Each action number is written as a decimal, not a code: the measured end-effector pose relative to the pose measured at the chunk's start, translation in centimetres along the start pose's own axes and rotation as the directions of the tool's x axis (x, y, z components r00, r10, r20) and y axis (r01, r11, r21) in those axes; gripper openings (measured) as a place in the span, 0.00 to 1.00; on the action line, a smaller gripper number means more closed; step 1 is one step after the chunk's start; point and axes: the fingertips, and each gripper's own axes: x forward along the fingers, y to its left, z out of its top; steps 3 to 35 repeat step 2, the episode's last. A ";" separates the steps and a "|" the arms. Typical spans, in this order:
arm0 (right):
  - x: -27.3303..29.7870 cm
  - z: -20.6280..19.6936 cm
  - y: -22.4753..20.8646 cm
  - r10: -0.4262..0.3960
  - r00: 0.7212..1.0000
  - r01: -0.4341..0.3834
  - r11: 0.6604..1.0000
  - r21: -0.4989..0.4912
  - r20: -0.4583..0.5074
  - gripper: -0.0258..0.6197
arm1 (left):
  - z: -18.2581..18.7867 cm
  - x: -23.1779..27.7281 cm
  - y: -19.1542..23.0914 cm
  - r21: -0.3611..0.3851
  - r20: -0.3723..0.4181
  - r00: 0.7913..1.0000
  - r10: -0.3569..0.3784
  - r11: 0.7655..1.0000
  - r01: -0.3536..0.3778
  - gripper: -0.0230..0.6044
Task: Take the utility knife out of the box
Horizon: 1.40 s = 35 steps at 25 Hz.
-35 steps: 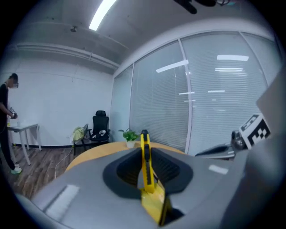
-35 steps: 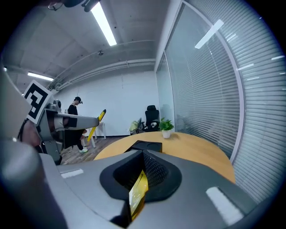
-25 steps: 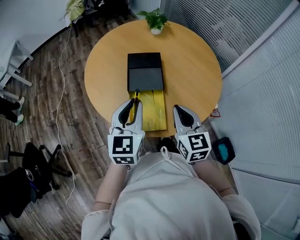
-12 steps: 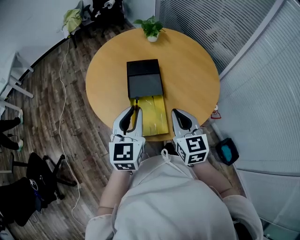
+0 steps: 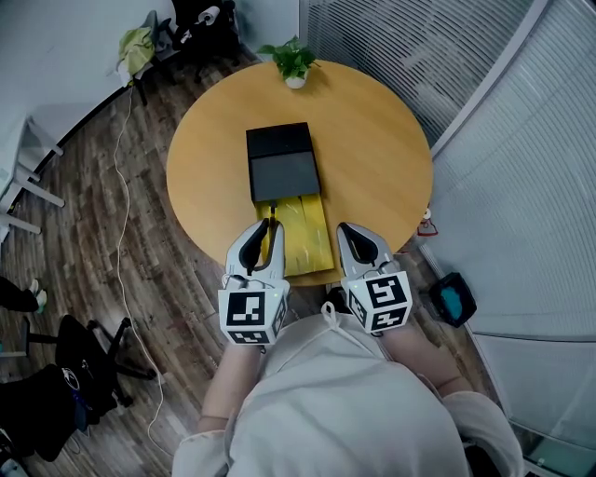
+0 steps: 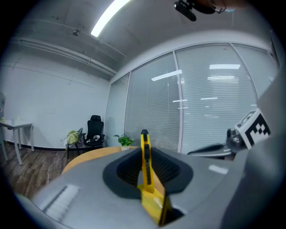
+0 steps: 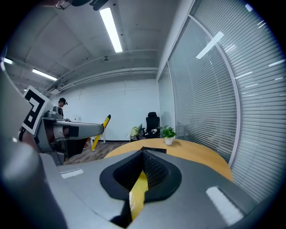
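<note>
A black box (image 5: pixel 282 163) lies on the round wooden table (image 5: pixel 372 158), with its yellow inner tray (image 5: pixel 307 238) pulled out toward me. My left gripper (image 5: pixel 265 231) is shut on a yellow utility knife (image 5: pixel 271 216), held over the tray's left edge. The knife (image 6: pixel 145 161) stands on edge between the pads, its black tip pointing forward at the box. My right gripper (image 5: pixel 346 231) hovers just right of the tray, jaws together and holding nothing; yellow shows through the gap behind its pads (image 7: pixel 139 190).
A small potted plant (image 5: pixel 294 63) stands at the table's far edge. Office chairs (image 5: pixel 191 23) and a cable on the wooden floor lie beyond the table on the left. Glass walls with blinds run along the right.
Only the head camera's view has shifted a little. Both grippers and the knife keep their places by the tray.
</note>
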 end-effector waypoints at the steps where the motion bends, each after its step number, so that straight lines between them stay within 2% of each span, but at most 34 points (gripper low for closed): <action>1: 0.0 -0.1 0.0 -0.001 1.000 0.001 1.000 0.001 -0.001 0.04 | -0.1 0.1 0.0 0.001 -0.001 1.000 -0.001 1.000 0.001 0.14; 35: 0.1 -0.1 0.1 -0.001 1.000 0.001 1.000 0.002 -0.001 0.04 | -0.1 0.2 0.0 0.003 -0.002 1.000 -0.003 1.000 0.003 0.14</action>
